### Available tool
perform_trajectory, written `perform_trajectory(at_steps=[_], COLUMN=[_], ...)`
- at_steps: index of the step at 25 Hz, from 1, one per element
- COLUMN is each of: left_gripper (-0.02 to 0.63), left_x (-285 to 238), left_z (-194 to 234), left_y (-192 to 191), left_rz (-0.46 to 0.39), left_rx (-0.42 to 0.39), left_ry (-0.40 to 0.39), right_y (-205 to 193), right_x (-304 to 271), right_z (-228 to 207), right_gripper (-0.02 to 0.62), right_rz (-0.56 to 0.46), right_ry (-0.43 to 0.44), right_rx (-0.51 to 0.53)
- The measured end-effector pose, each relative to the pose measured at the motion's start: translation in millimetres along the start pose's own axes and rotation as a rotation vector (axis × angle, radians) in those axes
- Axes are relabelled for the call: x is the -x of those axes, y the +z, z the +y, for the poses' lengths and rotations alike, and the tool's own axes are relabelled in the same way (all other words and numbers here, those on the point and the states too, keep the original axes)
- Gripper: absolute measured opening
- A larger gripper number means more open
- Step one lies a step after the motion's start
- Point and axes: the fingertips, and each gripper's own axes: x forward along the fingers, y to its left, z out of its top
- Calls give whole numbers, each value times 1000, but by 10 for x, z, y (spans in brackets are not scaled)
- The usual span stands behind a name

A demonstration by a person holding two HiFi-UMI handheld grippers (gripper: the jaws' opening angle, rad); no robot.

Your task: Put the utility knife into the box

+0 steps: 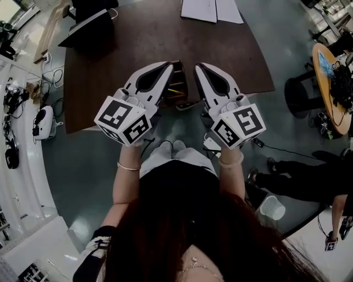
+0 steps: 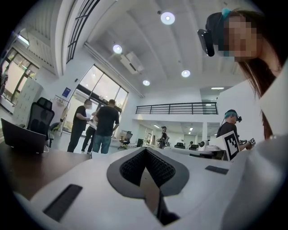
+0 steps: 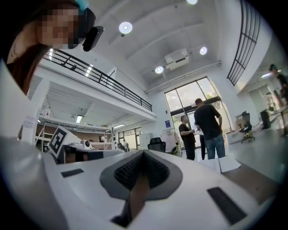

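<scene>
Fingers point(image 1: 151, 77) of left gripper point(image 1: 167, 66) and right gripper point(image 1: 197, 67) closed, flanking the box point(image 1: 179, 96).

Dark brown table point(image 1: 138, 44), white papers point(image 1: 212, 10) at far edge, box point(image 1: 177, 80) (partly hidden) at near edge

A dark brown table point(image 1: 138, 49) stands on grey floor point(image 1: 83, 165), with round ceiling lights point(image 2: 168, 18) and tall windows point(image 2: 96, 87).

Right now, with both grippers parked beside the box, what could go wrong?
The box sits near the table edge, closely flanked by the left gripper and right gripper; a sideways nudge could push it off.
Both gripper views look up into the room, so only the head view can guide a pick.
Both grippers' jaws are shut and must open first.
</scene>
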Motion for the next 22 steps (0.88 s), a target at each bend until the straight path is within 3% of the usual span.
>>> perform_trajectory(at_steps=[22], left_gripper=[1], left_x=[33], left_z=[44], left_y=[-131], left_rz=[20], left_rx=[20], left_ry=[19], right_y=[-96], right_x=[-3], right_z=[46], right_gripper=[15], right_rz=[20], right_ry=[31], right_rx=[-12])
